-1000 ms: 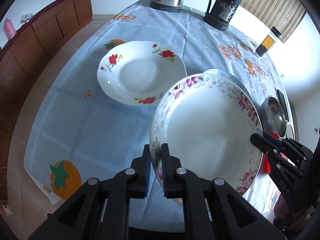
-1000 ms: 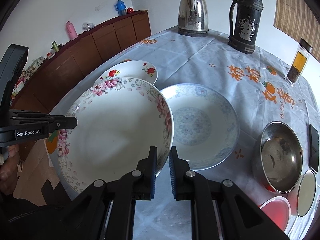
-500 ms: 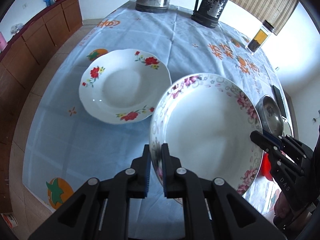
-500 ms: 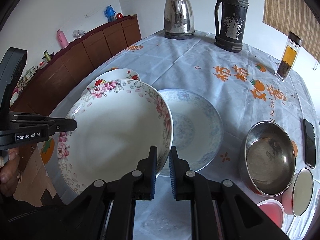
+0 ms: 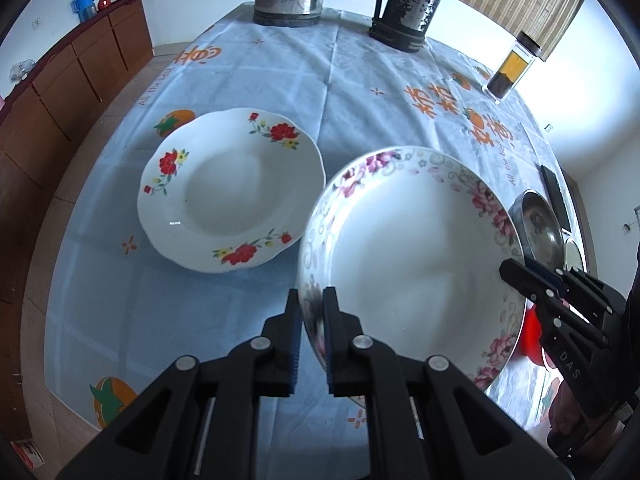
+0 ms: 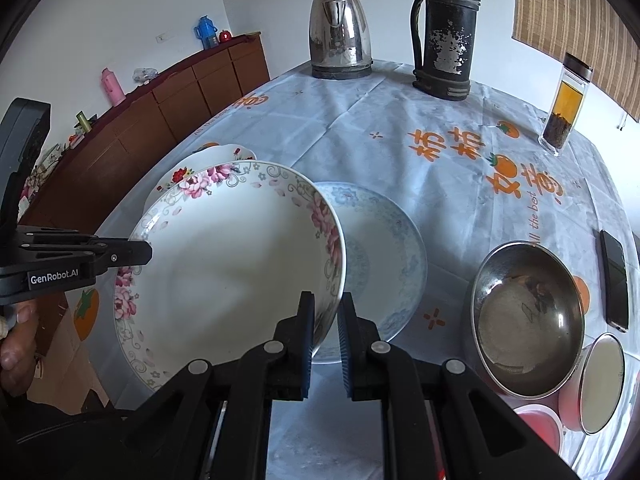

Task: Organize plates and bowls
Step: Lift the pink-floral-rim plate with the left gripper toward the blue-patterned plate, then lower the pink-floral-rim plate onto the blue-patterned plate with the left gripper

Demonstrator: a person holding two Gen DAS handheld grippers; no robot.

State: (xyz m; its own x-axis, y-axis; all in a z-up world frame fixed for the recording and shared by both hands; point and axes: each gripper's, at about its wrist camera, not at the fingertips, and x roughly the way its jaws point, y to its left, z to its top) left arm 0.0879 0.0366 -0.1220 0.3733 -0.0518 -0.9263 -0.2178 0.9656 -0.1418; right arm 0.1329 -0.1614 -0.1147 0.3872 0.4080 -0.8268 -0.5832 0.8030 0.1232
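Note:
Both grippers hold one pink-flowered plate (image 5: 408,264) in the air over the table. My left gripper (image 5: 311,312) is shut on its left rim. My right gripper (image 6: 325,316) is shut on its right rim; the plate also shows in the right wrist view (image 6: 224,272). A red-flowered plate (image 5: 228,188) lies on the cloth to the left, apart from the held plate. A blue-patterned plate (image 6: 380,256) lies on the table, partly under the held plate's right edge. A steel bowl (image 6: 528,316) stands to the right.
A steel kettle (image 6: 340,36), a dark flask (image 6: 444,32) and a tea jar (image 6: 564,108) stand at the back of the table. A phone (image 6: 614,280), a small lidded cup (image 6: 602,384) and a red container (image 6: 538,420) lie at the right. A wooden sideboard (image 6: 160,120) is on the left.
Both grippers have carried the pink-flowered plate back toward me and a little leftward, off most of the blue-patterned plate. Both keep their hold.

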